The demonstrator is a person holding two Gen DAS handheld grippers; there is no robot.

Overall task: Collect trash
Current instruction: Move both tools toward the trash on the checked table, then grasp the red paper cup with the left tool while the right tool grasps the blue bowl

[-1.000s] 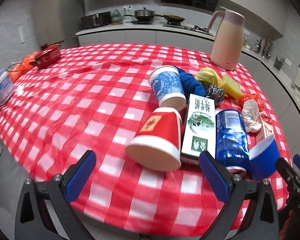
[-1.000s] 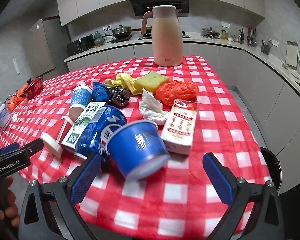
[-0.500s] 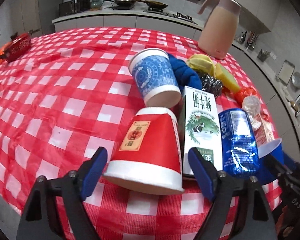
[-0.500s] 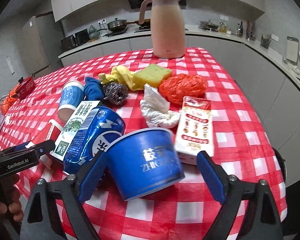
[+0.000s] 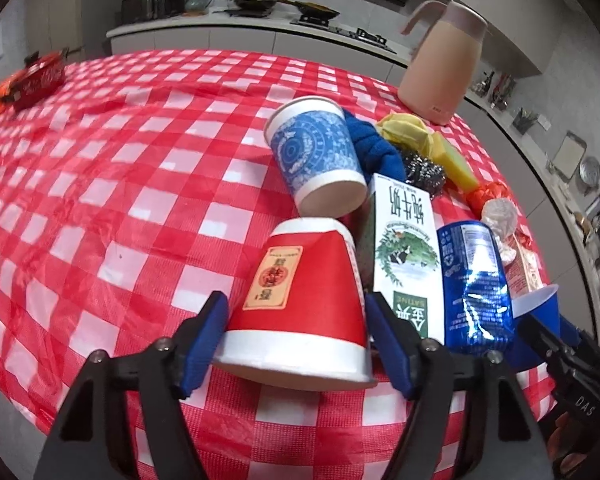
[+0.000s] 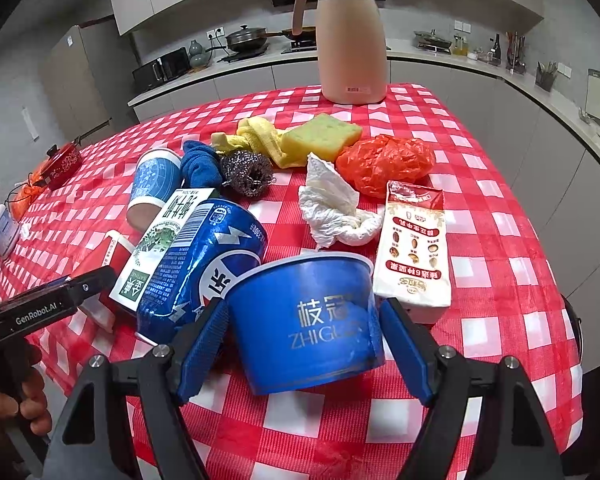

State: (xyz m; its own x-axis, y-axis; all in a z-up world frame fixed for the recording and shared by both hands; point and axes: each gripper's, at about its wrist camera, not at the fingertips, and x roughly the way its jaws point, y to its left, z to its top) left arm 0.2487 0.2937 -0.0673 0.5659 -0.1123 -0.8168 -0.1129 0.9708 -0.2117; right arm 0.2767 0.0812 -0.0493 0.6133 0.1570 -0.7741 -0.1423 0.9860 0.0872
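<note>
A red paper cup (image 5: 304, 292) lies on its side near the front edge of the red-checked table (image 5: 120, 200). My left gripper (image 5: 296, 344) straddles its wide rim; the jaws are closing and both blue pads lie against the cup's sides. A blue paper bowl (image 6: 308, 316) lies tipped on its side, and my right gripper (image 6: 304, 352) is closing on it with a pad touching each flank. Between the two lie a green-and-white milk carton (image 5: 406, 248) and a crushed blue can (image 6: 204, 256). A blue patterned cup (image 5: 316, 160) lies behind the red one.
Behind the bowl are a crumpled tissue (image 6: 332, 208), an orange plastic bag (image 6: 384, 164), a nut-drink carton (image 6: 414, 248), a sponge (image 6: 322, 136), cloths and a steel scourer (image 6: 246, 172). A pink jug (image 6: 348, 40) stands at the back. A red pot (image 6: 62, 162) sits far left.
Both grippers have come forward and down onto the table's near edge and their jaws have narrowed: the left around the red cup, the right around the blue bowl.
</note>
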